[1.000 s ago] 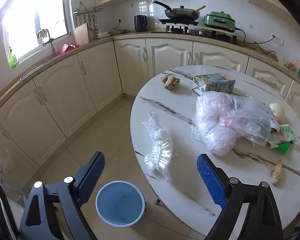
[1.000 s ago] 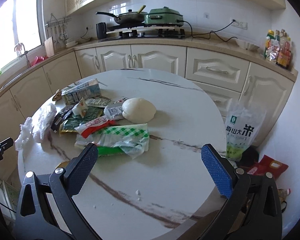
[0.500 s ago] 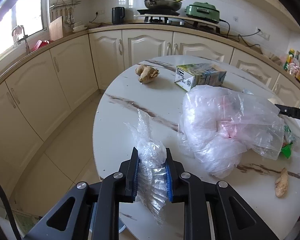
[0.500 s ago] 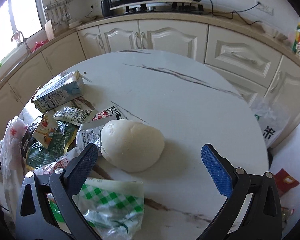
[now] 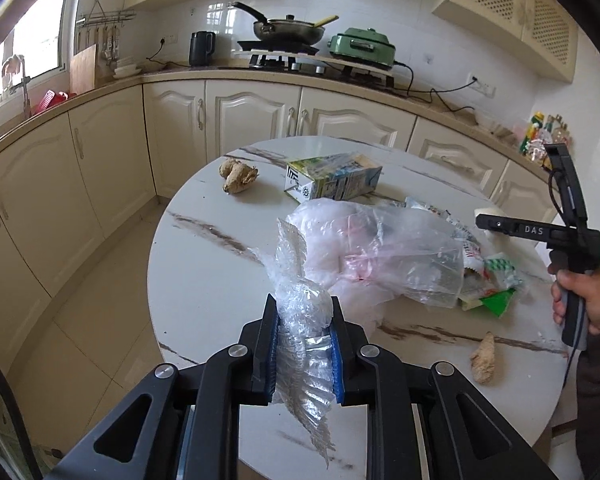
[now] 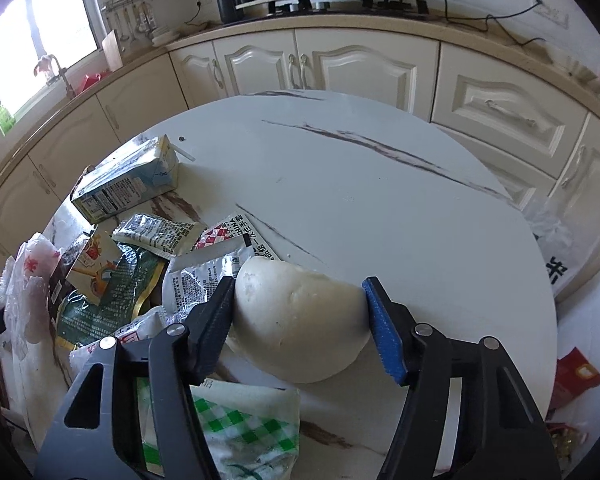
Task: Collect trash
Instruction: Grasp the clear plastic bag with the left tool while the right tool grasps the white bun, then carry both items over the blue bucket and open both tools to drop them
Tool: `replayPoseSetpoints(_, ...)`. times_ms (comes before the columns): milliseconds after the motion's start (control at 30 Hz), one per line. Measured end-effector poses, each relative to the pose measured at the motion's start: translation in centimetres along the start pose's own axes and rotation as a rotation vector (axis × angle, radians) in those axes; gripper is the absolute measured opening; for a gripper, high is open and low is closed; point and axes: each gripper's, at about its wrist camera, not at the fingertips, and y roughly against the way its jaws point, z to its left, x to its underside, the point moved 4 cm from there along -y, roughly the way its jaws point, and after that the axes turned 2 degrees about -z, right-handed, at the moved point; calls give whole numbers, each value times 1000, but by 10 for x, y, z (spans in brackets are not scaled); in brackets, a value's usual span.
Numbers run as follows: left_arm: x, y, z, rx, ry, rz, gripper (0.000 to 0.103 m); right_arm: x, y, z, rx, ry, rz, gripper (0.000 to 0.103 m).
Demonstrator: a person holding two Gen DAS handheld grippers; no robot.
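My left gripper (image 5: 304, 316) is shut on a crumpled clear plastic wrapper (image 5: 296, 264), held at the near edge of the round marble table (image 5: 204, 264). Beyond it lie a big clear plastic bag (image 5: 380, 256) and a milk carton (image 5: 332, 180). In the right wrist view my right gripper (image 6: 300, 308) is closing its jaws around a white steamed bun (image 6: 292, 332), and both pads touch its sides. Snack wrappers (image 6: 112, 288) and a green-checked wrapper (image 6: 236, 428) lie left of and below the bun. A hand (image 5: 584, 300) holds the right gripper's handle.
Two ginger pieces (image 5: 238, 174) (image 5: 483, 362) lie on the table. Cream cupboards (image 5: 252, 116) curve behind it, with a stove and pan (image 5: 288, 32) on the counter. A rice bag (image 6: 556, 256) and a red packet (image 6: 576, 376) sit on the floor at the right.
The left gripper closed on the clear wrapper and has since shifted with it. The right gripper came down over the bun and its jaws narrowed onto the bun's sides.
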Motion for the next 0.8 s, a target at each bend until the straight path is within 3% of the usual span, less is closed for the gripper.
replayPoseSetpoints(133,9,40,6,16,15,-44,17,-5,42,6,-5,-15,-84,61)
replayPoseSetpoints(233,25,79,17,7,29,-76,17,-9,80,37,-38,26,-156,61)
replayPoseSetpoints(433,69,159,53,-66,88,-116,17,-2,129,157,-272,141,-221,61)
replayPoseSetpoints(633,126,217,120,-209,195,-80,17,35,120,322,-566,267,-153,62)
replayPoseSetpoints(800,174,222,172,-290,273,15,17,76,62,427,-667,314,-8,62)
